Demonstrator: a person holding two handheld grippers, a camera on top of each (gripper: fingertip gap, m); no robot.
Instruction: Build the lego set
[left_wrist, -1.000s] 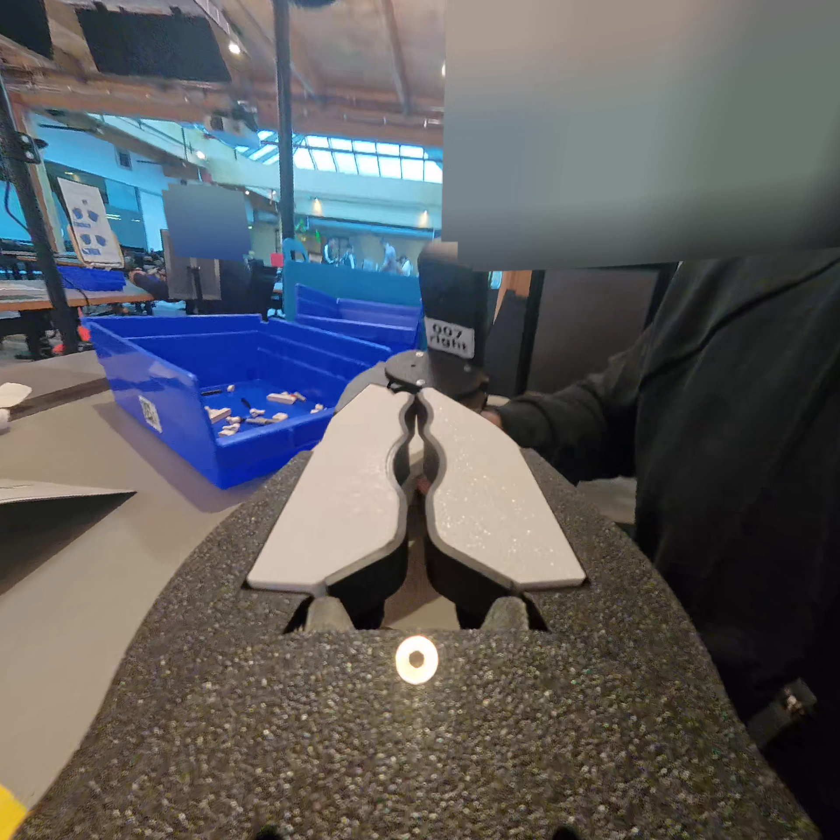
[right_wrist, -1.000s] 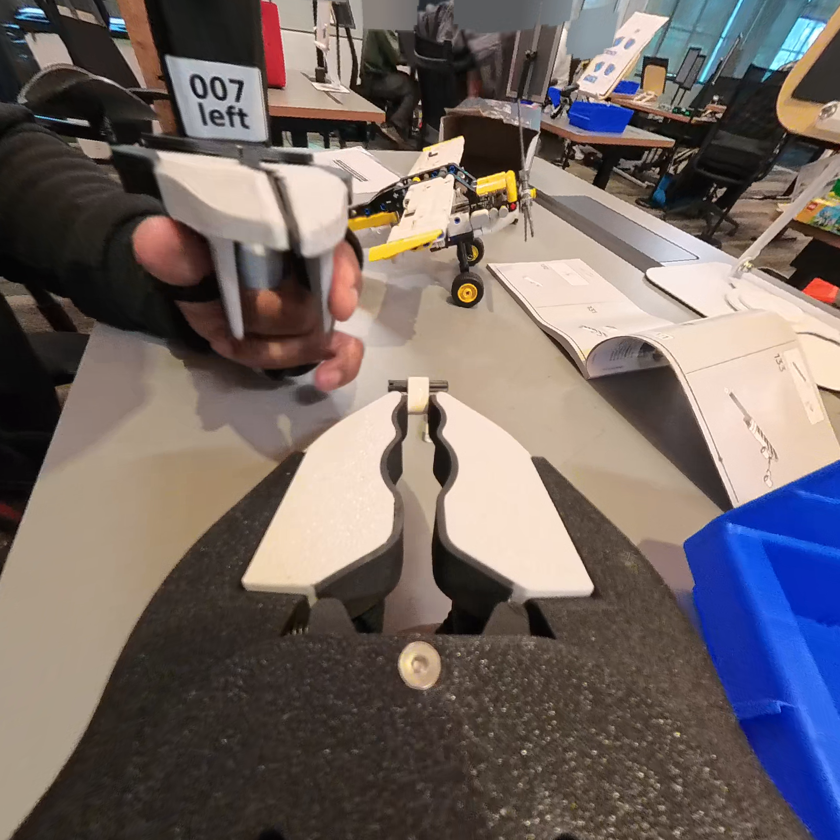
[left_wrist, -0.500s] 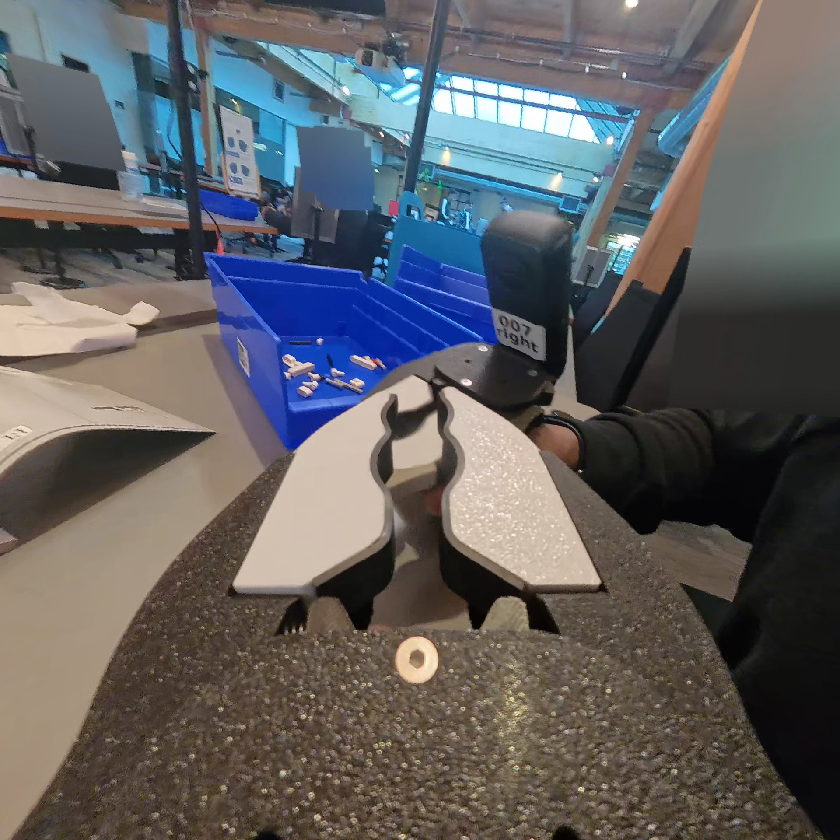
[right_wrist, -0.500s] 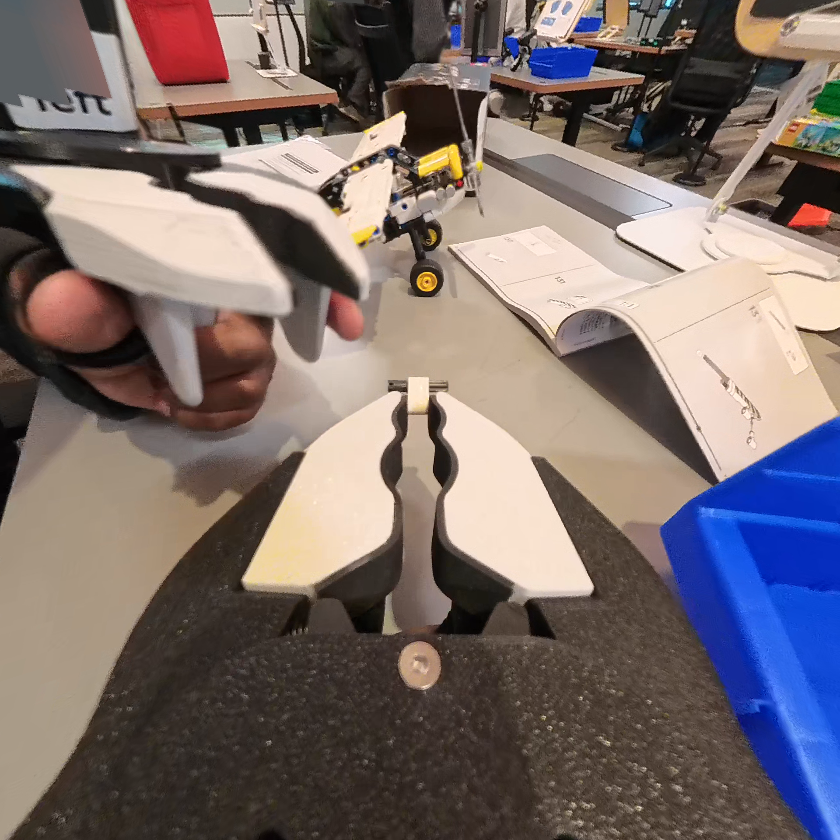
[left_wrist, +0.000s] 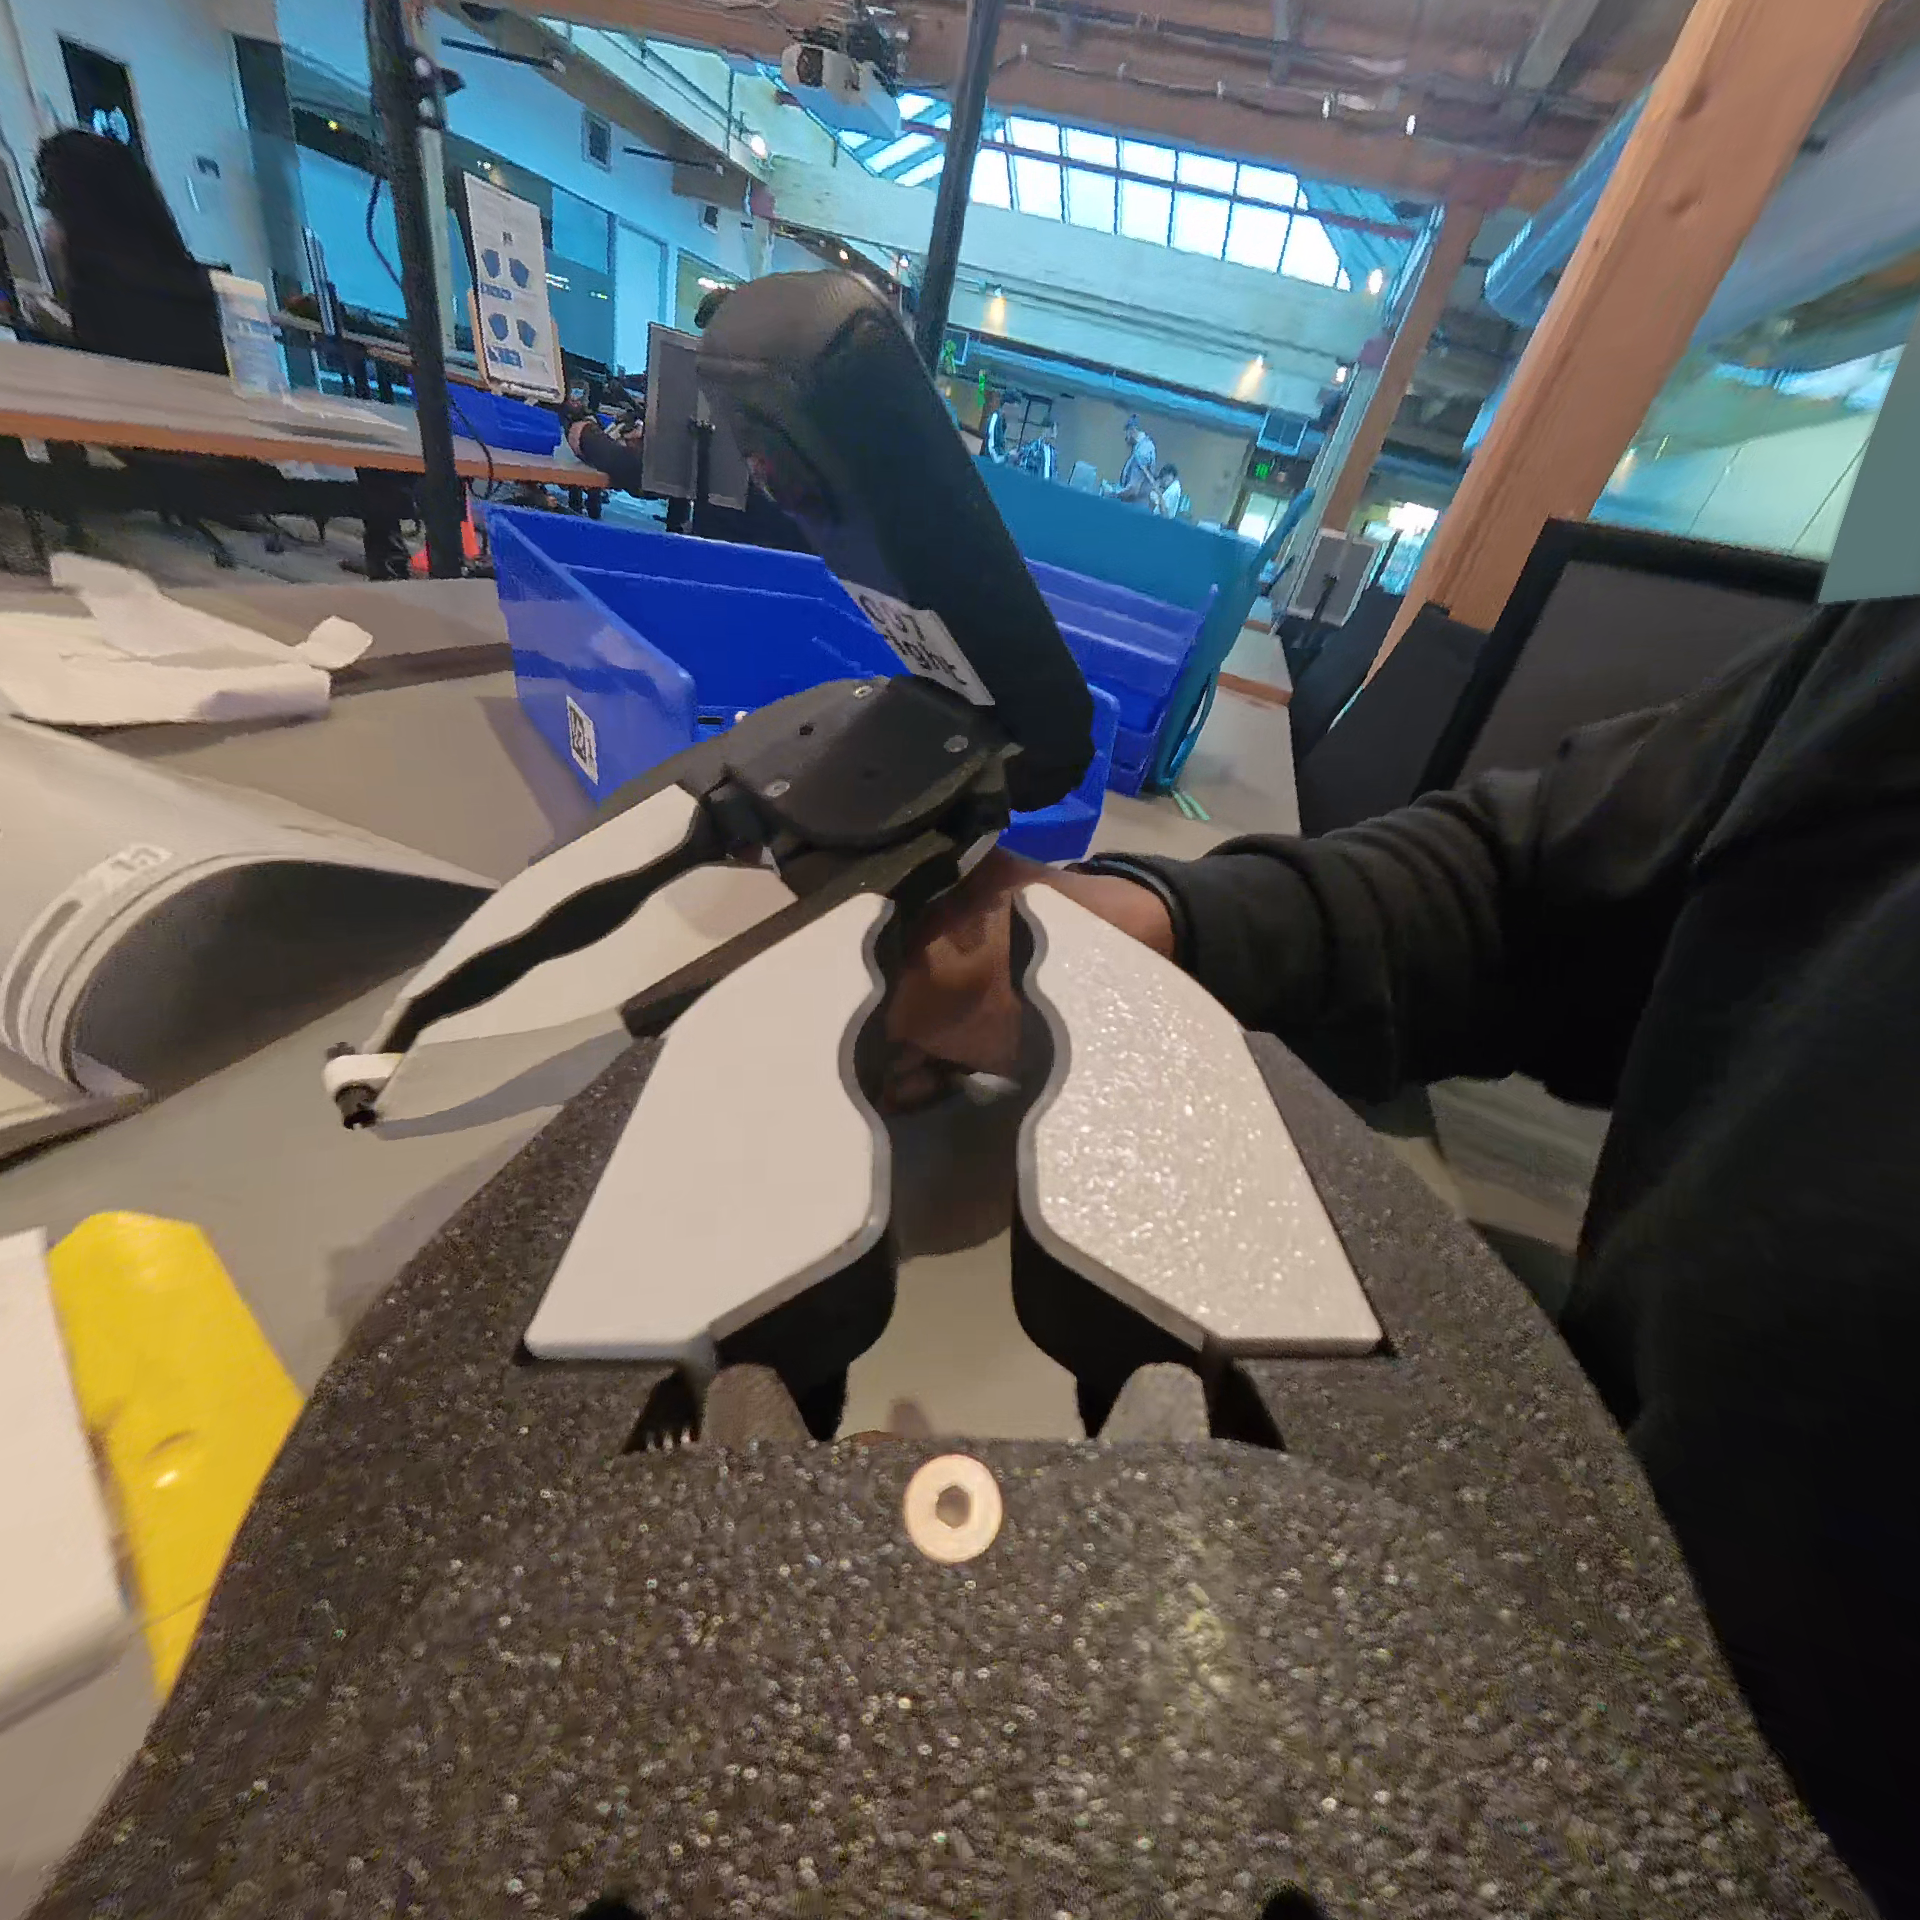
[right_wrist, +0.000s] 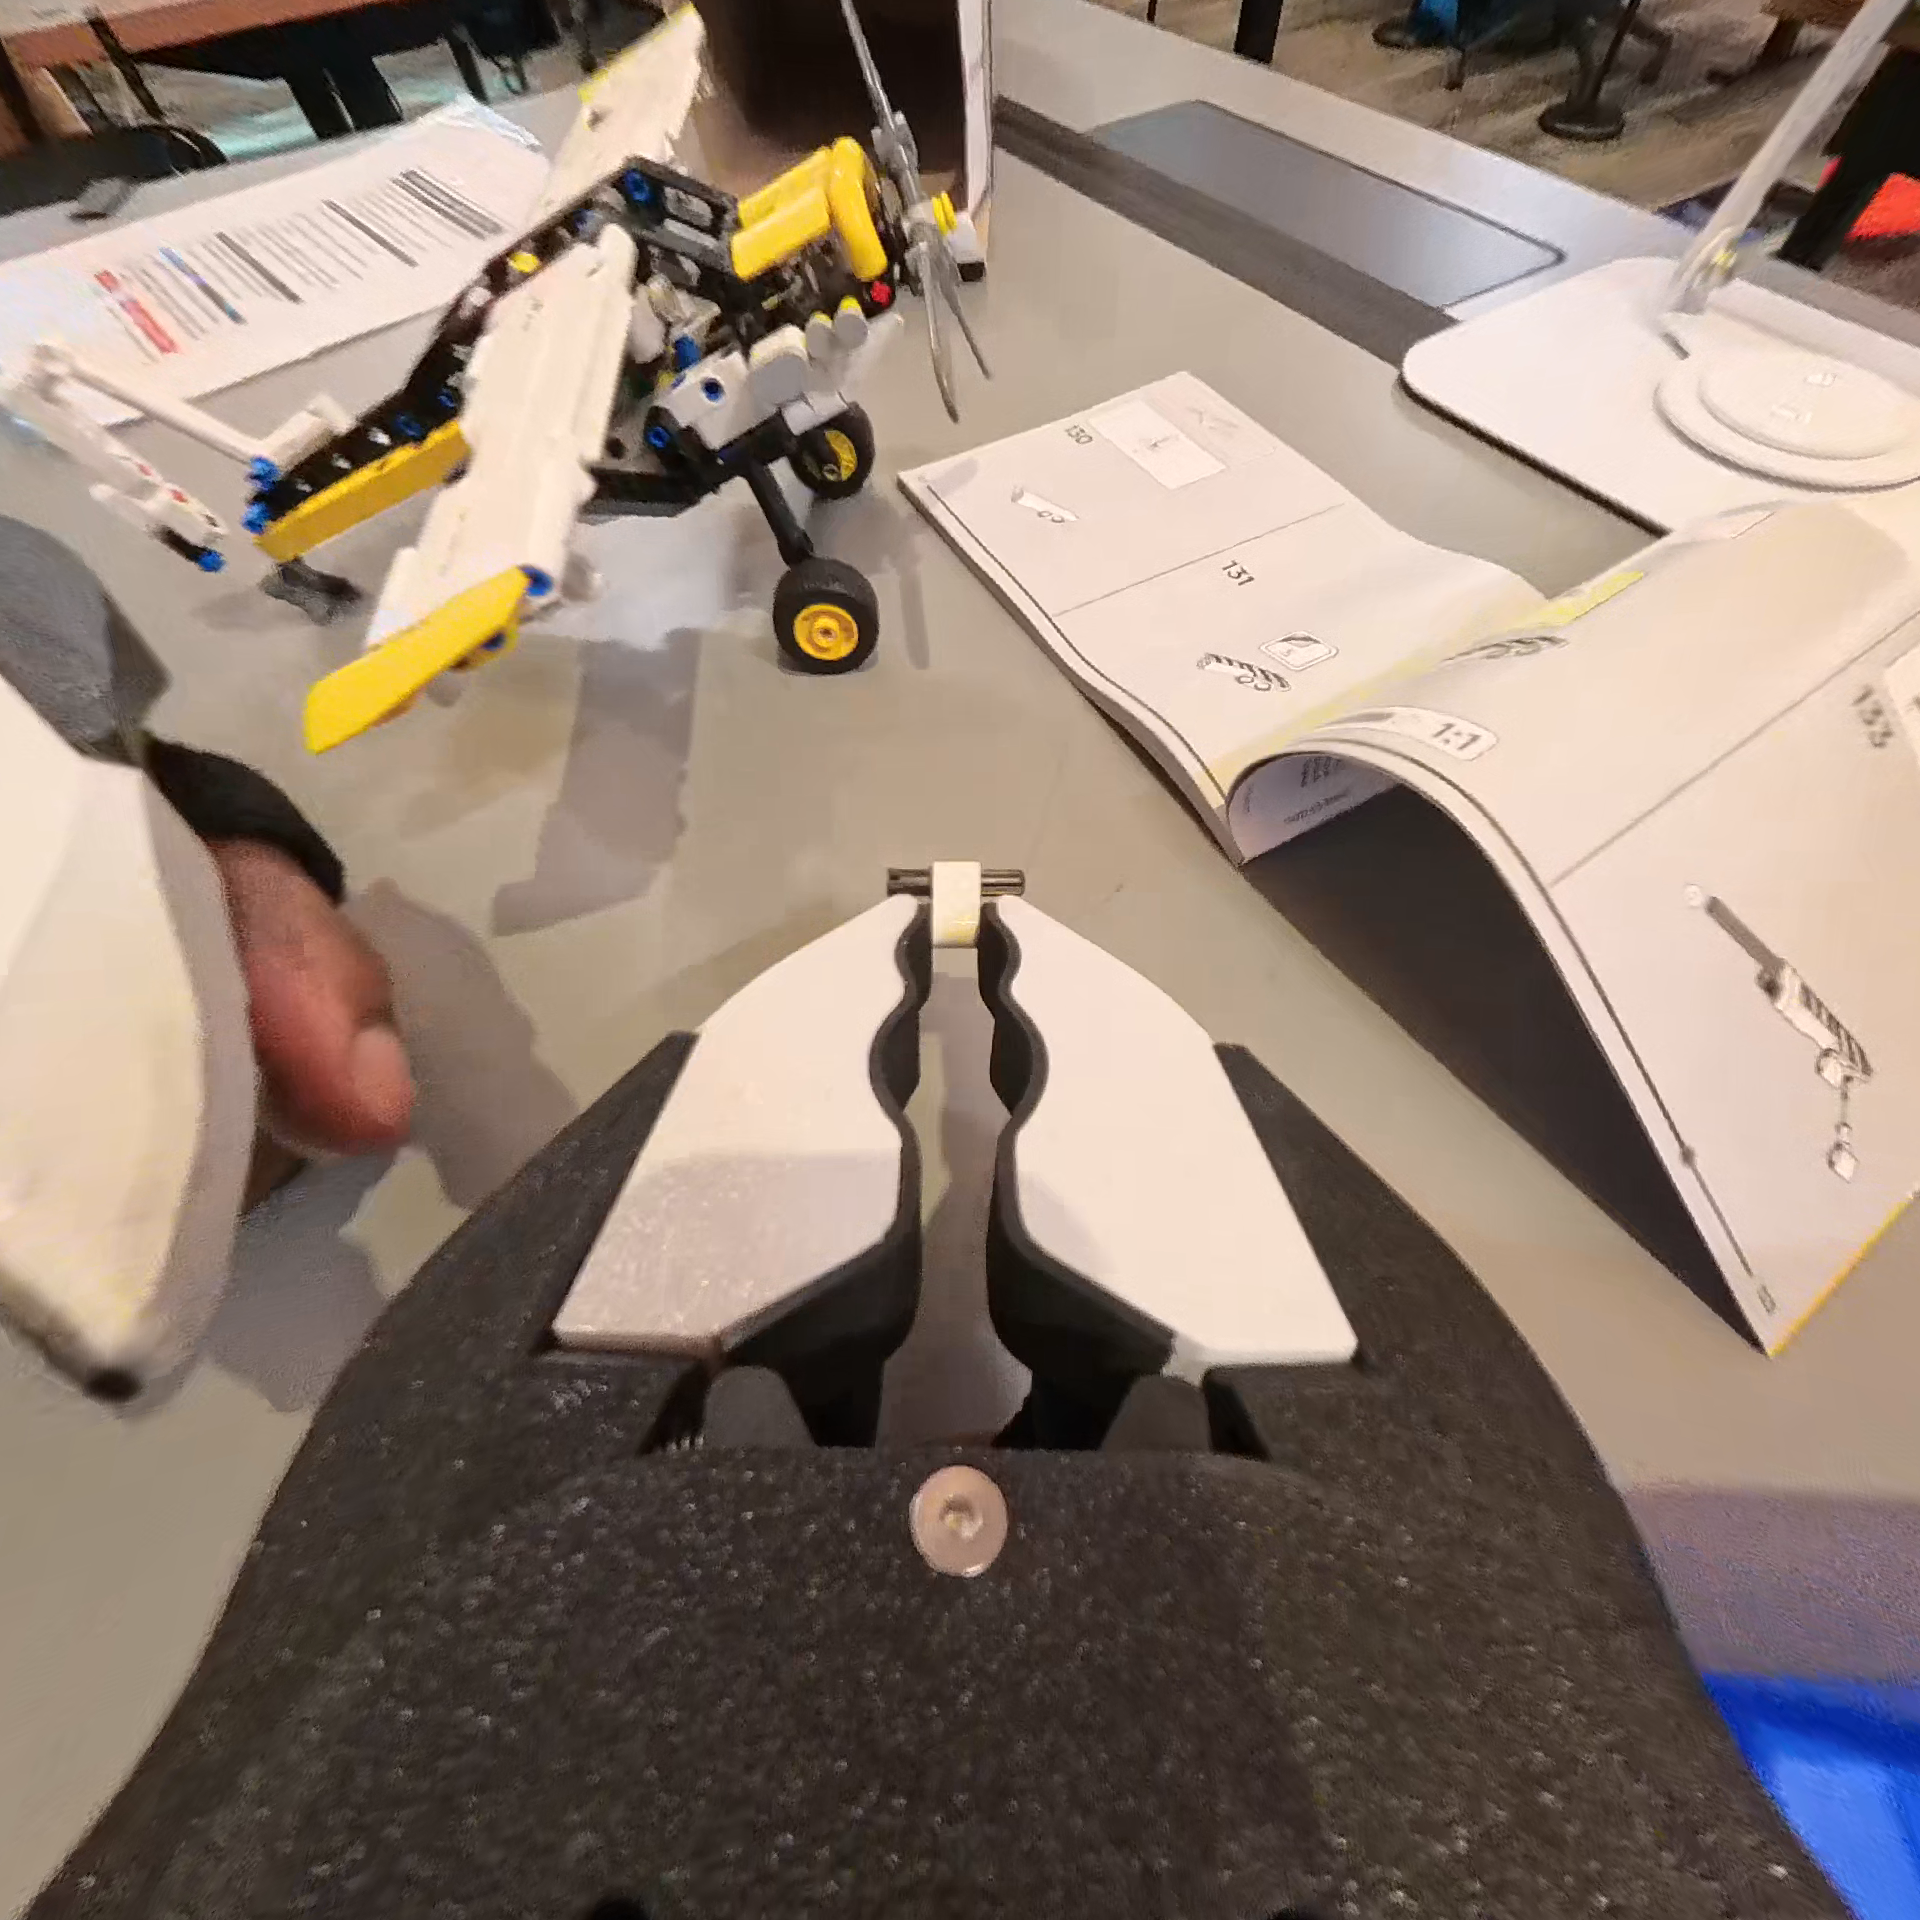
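Note:
My right gripper (right_wrist: 956, 914) is shut on a small white building-toy piece with a black pin through it (right_wrist: 956, 896), both pads pressing on it just above the grey table (right_wrist: 779, 790). It also shows in the left wrist view (left_wrist: 364, 1081), with the piece (left_wrist: 358, 1070) at its tips. My left gripper (left_wrist: 954, 904) is open and holds nothing; behind its gap is the hand (left_wrist: 956, 997) that holds the right gripper. A white, yellow and black toy plane (right_wrist: 623, 364) stands ahead of the right gripper. The left gripper (right_wrist: 83, 1039) is a blur at that view's left edge.
An open instruction booklet (right_wrist: 1351, 675) lies to the right of the plane and shows in the left wrist view (left_wrist: 156, 914). A blue bin (left_wrist: 623, 644) stands behind; its corner (right_wrist: 1849, 1787) is low right. A white lamp base (right_wrist: 1714, 416) and a printed sheet (right_wrist: 260, 260) lie farther off. My hands' fingertips stand some 12 cm from each other.
My left gripper's fingers have gone from shut to open, on nothing, and it has swung down beside the right gripper. The right gripper has moved closer to the plane, still gripping the piece.

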